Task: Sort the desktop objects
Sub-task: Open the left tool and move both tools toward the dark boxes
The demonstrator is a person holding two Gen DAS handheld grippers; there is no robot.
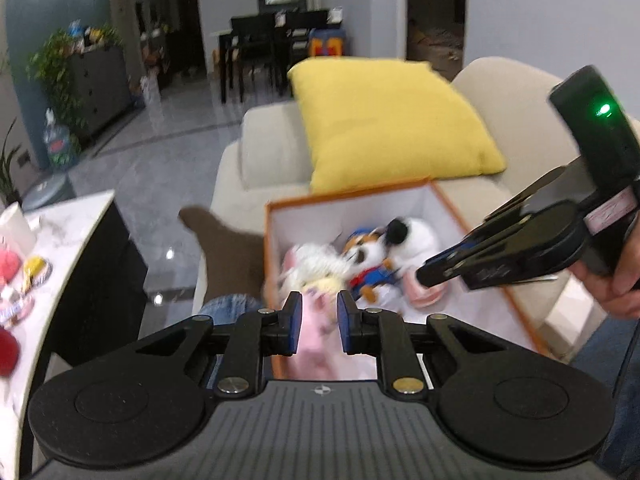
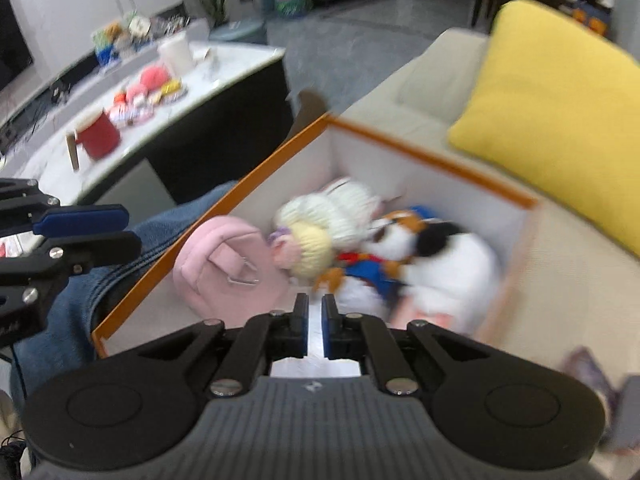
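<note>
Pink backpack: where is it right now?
In the right wrist view the pink backpack lies inside the orange-rimmed box, at its near-left end, against the yellow-haired doll. The left claw is above that end.

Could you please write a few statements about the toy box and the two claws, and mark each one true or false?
1. The orange-edged box holds several plush toys. True.
2. The pink bag lies outside the box on the sofa. False: it lies inside the box, beside the blonde doll.
3. The yellow cushion rests on the sofa behind the box. True.
4. The right claw grips the red mug. False: its jaws are nearly closed with nothing between them, and the mug stands on the marble table.
5. The left claw is above the near end of the box. True.
</note>
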